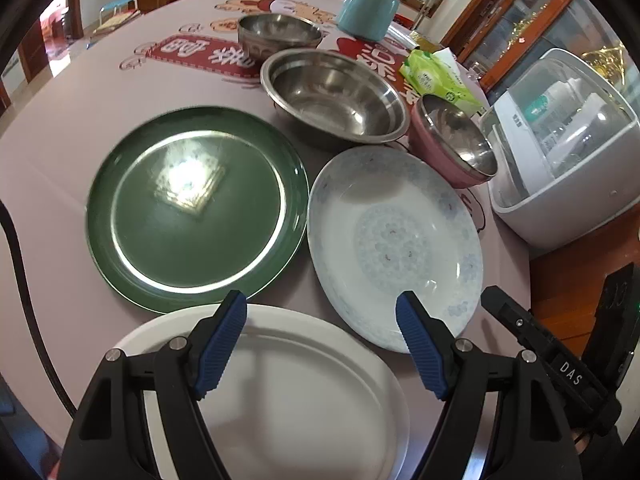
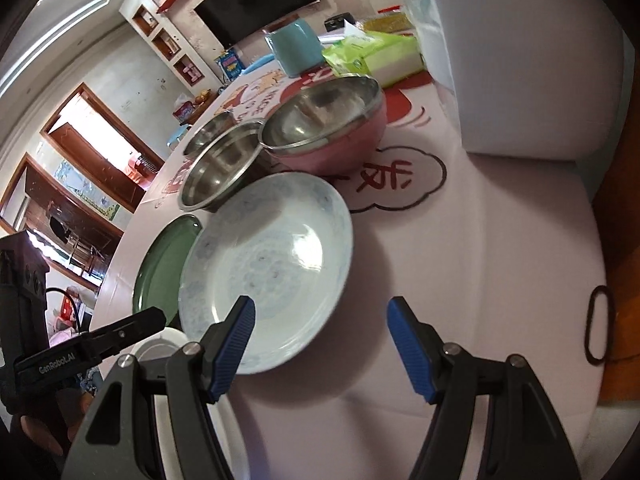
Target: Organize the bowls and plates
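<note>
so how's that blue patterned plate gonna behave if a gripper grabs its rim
The patterned plate looks glazed and glossy, so the pads may slip on its rim. It seems to be ceramic or glass: probably stiff, fairly heavy and breakable if dropped. Its rim appears to overlap the green plate, so pushing it could shift that one too.

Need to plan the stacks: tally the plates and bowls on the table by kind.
Plates: 3 – green plate, patterned white plate, plain white plate.
Bowls: 3 – small steel bowl, large steel bowl, pink bowl.
Total: 6
</note>
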`<control>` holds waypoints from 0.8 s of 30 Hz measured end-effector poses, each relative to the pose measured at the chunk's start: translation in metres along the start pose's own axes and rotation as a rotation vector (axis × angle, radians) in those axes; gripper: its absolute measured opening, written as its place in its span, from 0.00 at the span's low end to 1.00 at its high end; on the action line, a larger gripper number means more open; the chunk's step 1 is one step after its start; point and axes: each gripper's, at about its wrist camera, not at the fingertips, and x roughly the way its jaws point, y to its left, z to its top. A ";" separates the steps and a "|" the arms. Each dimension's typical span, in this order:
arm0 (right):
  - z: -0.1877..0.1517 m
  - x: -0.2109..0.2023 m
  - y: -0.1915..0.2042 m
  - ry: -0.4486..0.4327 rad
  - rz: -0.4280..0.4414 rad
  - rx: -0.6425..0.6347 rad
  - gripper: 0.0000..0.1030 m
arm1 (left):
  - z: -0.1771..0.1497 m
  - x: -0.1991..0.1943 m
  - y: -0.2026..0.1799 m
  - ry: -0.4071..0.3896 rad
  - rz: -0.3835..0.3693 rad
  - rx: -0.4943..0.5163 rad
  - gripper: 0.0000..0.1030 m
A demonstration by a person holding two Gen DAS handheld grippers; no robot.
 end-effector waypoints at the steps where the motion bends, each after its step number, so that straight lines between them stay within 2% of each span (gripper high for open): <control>1: -0.001 0.002 -0.002 0.002 0.008 0.002 0.67 | 0.000 0.003 0.001 0.002 -0.002 -0.010 0.73; 3: -0.001 0.005 -0.004 0.007 0.014 0.002 0.66 | -0.001 0.009 0.004 0.012 -0.001 -0.030 0.69; 8: -0.002 0.014 -0.003 0.017 0.033 -0.015 0.55 | 0.000 0.012 0.004 -0.016 0.004 -0.039 0.66; 10: -0.002 0.015 -0.001 0.022 0.039 -0.026 0.50 | 0.001 0.013 0.004 -0.012 0.004 -0.045 0.55; 14: -0.003 0.015 0.001 0.022 0.047 -0.036 0.46 | 0.001 0.012 0.006 -0.005 -0.005 -0.060 0.51; 16: -0.002 0.016 0.000 0.024 0.047 -0.034 0.42 | 0.001 0.010 0.006 0.005 -0.028 -0.077 0.45; 24: -0.001 0.019 -0.003 0.030 0.049 -0.024 0.31 | 0.001 0.014 0.005 0.023 -0.067 -0.075 0.43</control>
